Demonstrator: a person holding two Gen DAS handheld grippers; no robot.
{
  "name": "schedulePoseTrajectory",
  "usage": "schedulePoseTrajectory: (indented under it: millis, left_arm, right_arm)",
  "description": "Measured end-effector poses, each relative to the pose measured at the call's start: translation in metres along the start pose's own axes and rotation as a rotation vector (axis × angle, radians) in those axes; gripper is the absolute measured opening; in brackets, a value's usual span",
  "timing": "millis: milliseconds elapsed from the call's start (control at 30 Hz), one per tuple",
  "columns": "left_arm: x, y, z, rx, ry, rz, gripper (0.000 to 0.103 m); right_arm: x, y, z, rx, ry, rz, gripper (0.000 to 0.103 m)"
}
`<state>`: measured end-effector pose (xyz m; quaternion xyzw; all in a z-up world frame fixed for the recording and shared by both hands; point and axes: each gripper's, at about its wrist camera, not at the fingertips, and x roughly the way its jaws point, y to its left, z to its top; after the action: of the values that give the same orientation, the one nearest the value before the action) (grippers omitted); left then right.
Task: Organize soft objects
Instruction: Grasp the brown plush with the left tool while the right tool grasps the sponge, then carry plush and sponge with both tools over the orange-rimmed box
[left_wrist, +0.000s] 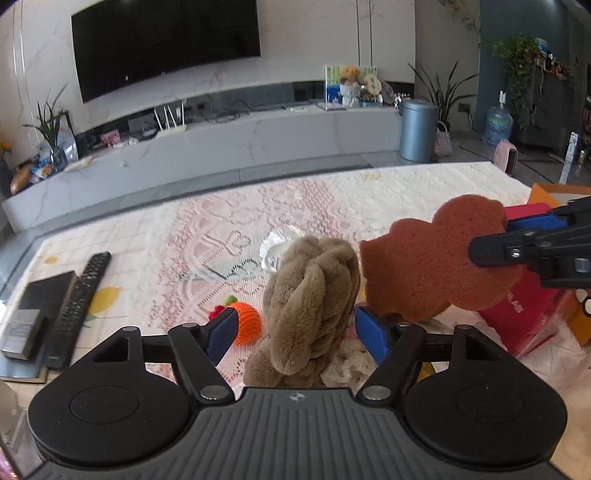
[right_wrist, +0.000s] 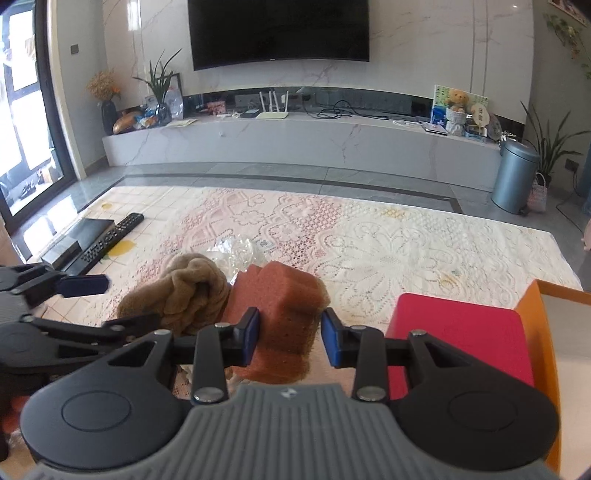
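- In the left wrist view our left gripper (left_wrist: 295, 328) fills the bottom of the frame, jaws apart, with the brown plush toy (left_wrist: 314, 302) standing between the blue pads; neither pad visibly presses into the fur.
- Just right of the plush, the reddish-brown sponge (left_wrist: 424, 266) hangs in mid-frame, lifted off the lace cloth (left_wrist: 207, 229), with our right gripper (left_wrist: 491, 251) reaching in from the right edge and one black finger lying across the sponge face.
- In the right wrist view the sponge (right_wrist: 288, 317) sits low in the centre between the right gripper's (right_wrist: 290, 336) pads: the left pad touches it, while a narrow gap shows at the right pad (so we cannot tell whether the jaws truly clamp it).
- There the plush toy (right_wrist: 188, 291) lies just left of the sponge, touching or nearly so, and the left gripper (right_wrist: 85, 286) enters from the left edge.
- An orange crocheted fruit (left_wrist: 247, 321) rests on the cloth at lower centre-left, behind the left pad.
- Crumpled clear plastic (right_wrist: 236, 251) lies beyond the plush, mid-frame.
- A red box (right_wrist: 458, 332) and an orange box (right_wrist: 535, 314) sit at lower right.
- A remote control (left_wrist: 81, 295) lies at the left edge of the bench.
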<state>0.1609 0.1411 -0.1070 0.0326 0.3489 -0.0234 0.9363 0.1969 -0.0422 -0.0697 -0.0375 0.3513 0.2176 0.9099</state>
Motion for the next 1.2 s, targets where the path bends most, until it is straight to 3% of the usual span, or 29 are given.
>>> schedulePoseTrajectory:
  millis: [167,200,333,433,633,833,1000,1200]
  left_arm:
    - [0.022,0.015,-0.003,-0.118,0.039,-0.052,0.065]
    - [0.022,0.017,-0.003,-0.139,0.043,-0.057,0.056]
    - [0.018,0.014,-0.003,-0.134,0.03,-0.025,0.036]
    - [0.009,0.013,-0.001,-0.149,0.011,-0.006,0.028]
    - [-0.026,-0.002,0.008,-0.14,-0.065,0.051,0.026]
    - [-0.079,-0.027,0.025,-0.122,-0.164,0.04,0.026]
    - [-0.111,-0.048,0.049,-0.15,-0.199,-0.085,0.026]
    - [-0.122,-0.095,0.075,-0.135,-0.205,-0.263,0.026]
  right_arm:
    - [0.008,-0.005,-0.002,0.05,0.017,0.065,0.041]
    - [0.01,-0.005,-0.003,0.066,0.027,0.087,0.041]
    - [0.012,-0.001,-0.005,0.074,0.021,0.091,0.036]
    - [0.006,0.003,-0.005,0.061,0.007,0.098,0.034]
    - [-0.024,-0.004,-0.003,0.07,-0.052,0.1,0.033]
    - [-0.069,-0.025,-0.001,0.1,-0.104,0.086,0.033]
    - [-0.114,-0.053,0.0,0.131,-0.15,0.028,0.033]
    - [-0.161,-0.096,-0.009,0.182,-0.186,-0.076,0.033]
